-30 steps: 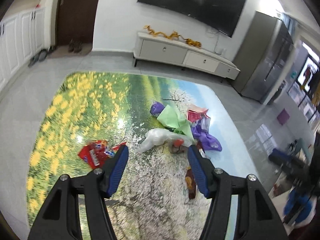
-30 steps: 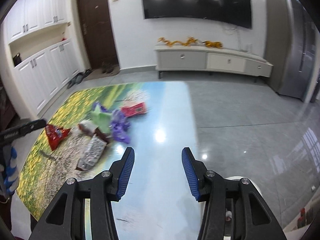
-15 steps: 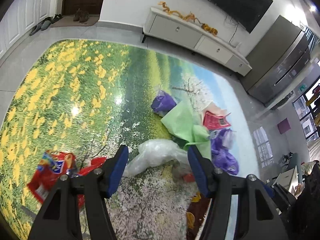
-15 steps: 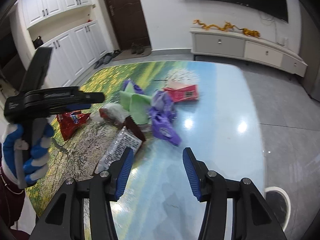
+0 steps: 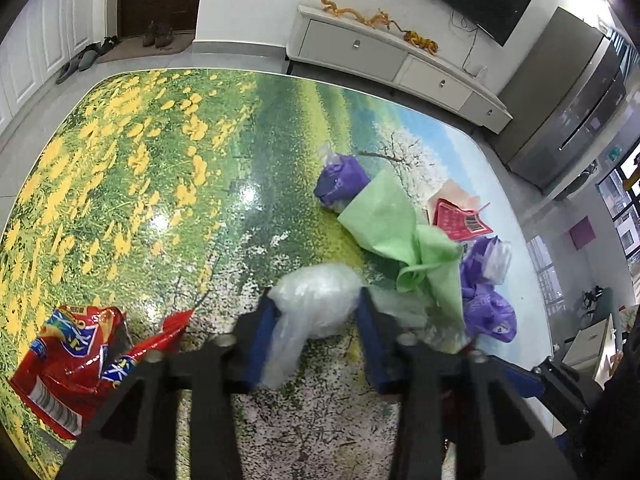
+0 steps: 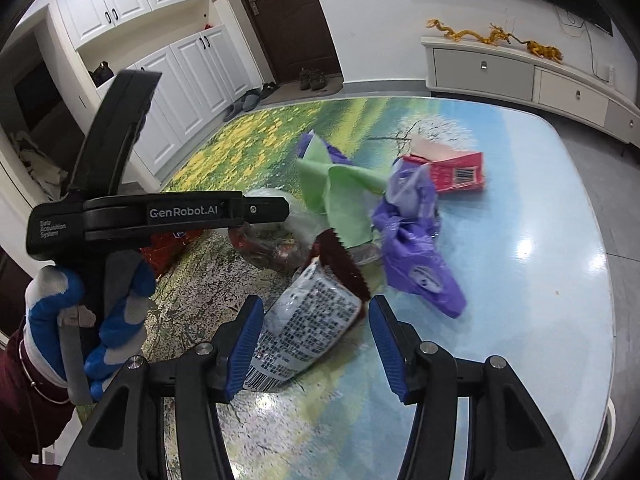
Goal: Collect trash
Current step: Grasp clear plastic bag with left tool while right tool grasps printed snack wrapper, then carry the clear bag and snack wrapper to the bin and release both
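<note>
Trash lies on a table (image 5: 168,168) with a flower-meadow print. My left gripper (image 5: 316,316) is open, its blue pads on either side of a clear plastic bag (image 5: 316,300). A red snack bag (image 5: 76,360) lies to its left. Green paper (image 5: 392,224), purple bags (image 5: 484,304) and a red carton (image 5: 460,220) lie beyond. My right gripper (image 6: 316,320) is open around a grey printed wrapper with a dark red end (image 6: 312,316). The left gripper's body (image 6: 160,212) shows in the right wrist view, held by a blue-gloved hand.
The purple bag (image 6: 416,264), green paper (image 6: 340,188) and red carton (image 6: 456,172) lie just past the wrapper. A white TV cabinet (image 5: 392,56) stands beyond the table. White cupboards (image 6: 172,60) and a dark door (image 6: 288,20) are at the left.
Both grippers have moved forward and down toward the pile. The left now brackets the clear bag, the right now brackets the printed wrapper. Both stay open.
</note>
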`<state>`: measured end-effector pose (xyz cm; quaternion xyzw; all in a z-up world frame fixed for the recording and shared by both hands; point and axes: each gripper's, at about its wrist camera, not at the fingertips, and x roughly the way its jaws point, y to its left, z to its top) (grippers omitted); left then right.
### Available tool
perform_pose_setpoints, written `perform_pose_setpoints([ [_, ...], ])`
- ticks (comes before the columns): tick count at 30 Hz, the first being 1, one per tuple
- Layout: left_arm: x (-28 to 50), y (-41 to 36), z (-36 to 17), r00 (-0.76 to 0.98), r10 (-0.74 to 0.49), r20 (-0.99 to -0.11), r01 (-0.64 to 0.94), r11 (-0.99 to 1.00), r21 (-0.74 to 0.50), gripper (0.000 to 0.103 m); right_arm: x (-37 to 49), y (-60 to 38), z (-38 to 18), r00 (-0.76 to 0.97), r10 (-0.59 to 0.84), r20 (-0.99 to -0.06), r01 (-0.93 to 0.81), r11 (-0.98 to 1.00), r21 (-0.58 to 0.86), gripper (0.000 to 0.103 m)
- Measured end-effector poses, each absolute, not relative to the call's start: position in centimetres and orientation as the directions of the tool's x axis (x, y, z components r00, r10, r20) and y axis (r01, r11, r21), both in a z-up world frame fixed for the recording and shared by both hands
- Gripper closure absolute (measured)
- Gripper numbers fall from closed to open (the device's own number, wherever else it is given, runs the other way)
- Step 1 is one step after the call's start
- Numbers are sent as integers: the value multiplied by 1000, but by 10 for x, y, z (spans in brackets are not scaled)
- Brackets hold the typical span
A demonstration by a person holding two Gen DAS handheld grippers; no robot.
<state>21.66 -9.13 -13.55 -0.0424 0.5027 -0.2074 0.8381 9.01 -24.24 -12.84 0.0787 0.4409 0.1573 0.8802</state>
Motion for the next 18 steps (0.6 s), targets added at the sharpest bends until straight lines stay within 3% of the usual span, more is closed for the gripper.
perform_pose_setpoints([
  [5,210,-87,-136,408,-405,-818,302,906,-298,78,91,-242,-132,557,350,-753,-203,937,285,53],
  [14,195,-68,-114,451,-433,-780,284,898,-335,79,82,-247,-136,542,366,-756,-188,930,315,56],
  [18,183,-60,-102,471,-444,-762,289,894,-343,79,72,-247,-137,534,382,-754,-193,924,330,63],
])
